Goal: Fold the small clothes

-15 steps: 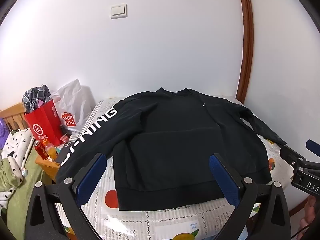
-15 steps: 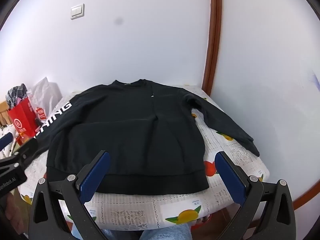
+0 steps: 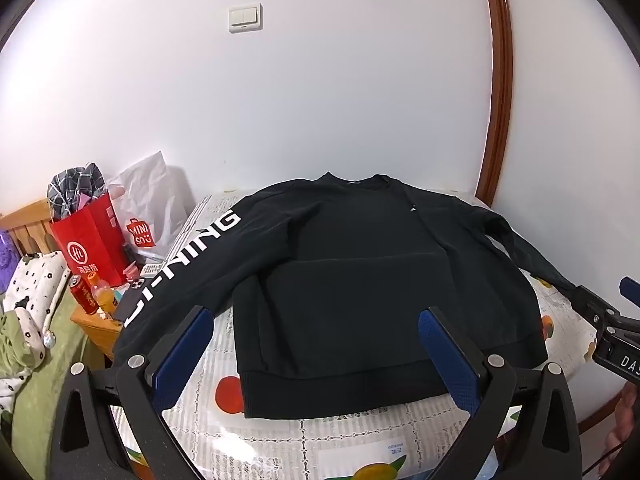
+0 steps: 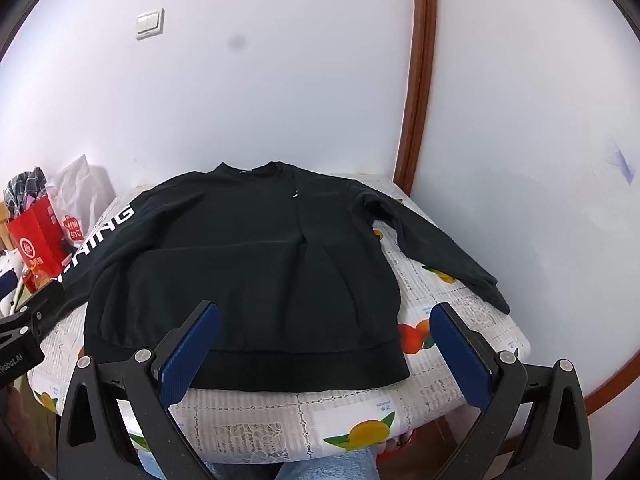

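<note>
A black long-sleeved sweatshirt (image 3: pixel 360 272) lies flat, front up, on a table with a fruit-print cloth (image 3: pixel 304 440); it also shows in the right wrist view (image 4: pixel 240 272). Its left sleeve, with white lettering (image 3: pixel 188 256), hangs over the table's left edge. Its right sleeve (image 4: pixel 440 248) lies spread toward the right edge. My left gripper (image 3: pixel 316 320) is open and empty above the hem's near left side. My right gripper (image 4: pixel 324 316) is open and empty above the hem's near right side. Neither touches the cloth.
A red paper bag (image 3: pixel 92 240) and a white plastic bag (image 3: pixel 148 204) stand on a low wooden stand left of the table, with bottles (image 3: pixel 96 292). A bed with bedding (image 3: pixel 28 312) lies further left. White walls and a brown wooden trim (image 4: pixel 416 100) stand behind.
</note>
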